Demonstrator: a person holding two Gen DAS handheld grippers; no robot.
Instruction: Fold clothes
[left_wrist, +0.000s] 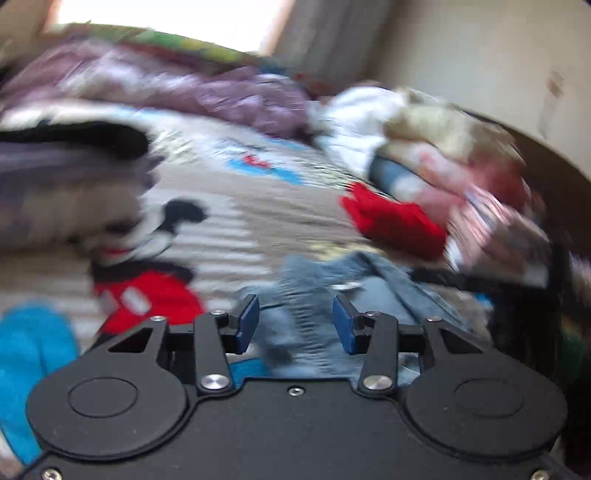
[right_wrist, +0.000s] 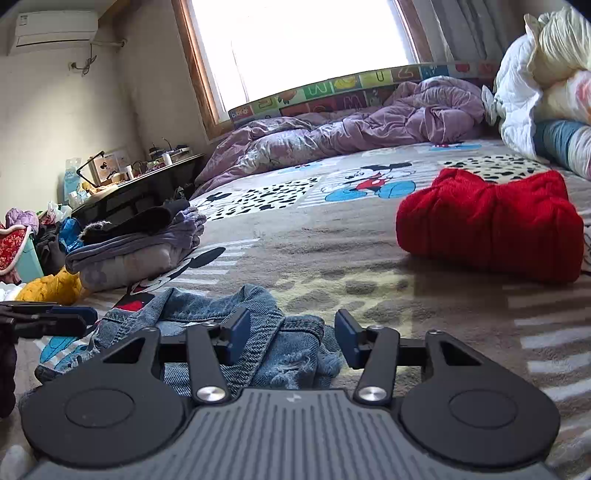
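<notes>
Right gripper (right_wrist: 289, 338): low centre of its own view, jaws apart, pads pressing on nothing. A rumpled fold of the denim garment (right_wrist: 236, 325) lies between and under them; the left pad looks to rest against the cloth, the right pad stands clear of it over bare blanket.

Left gripper (left_wrist: 295, 325): low centre of its blurred view, jaws apart with denim (left_wrist: 325, 295) seen through the gap. Blur hides whether either pad touches cloth. Its dark fingers also show at the left edge of the right view (right_wrist: 55, 319), just beside the garment's left end.

Denim garment: crumpled in 1 heap on the cartoon blanket (right_wrist: 332, 251), directly ahead of and below both tools. In the right view its long axis runs from lower left toward centre, so most of it sits left of the right gripper.

Key relation: the 2 grippers bracket the heap, left at its left end, right at its right end; each is nearest its own end. My guess is the next move means pinching those ends and drawing them apart to flatten it.

Red knit (right_wrist: 487, 225): folded, right of centre, well apart.

Folded stack (right_wrist: 136, 243): left of centre, beyond the denim.

Purple duvet (right_wrist: 332, 136): bunched at the top under the window.
</notes>
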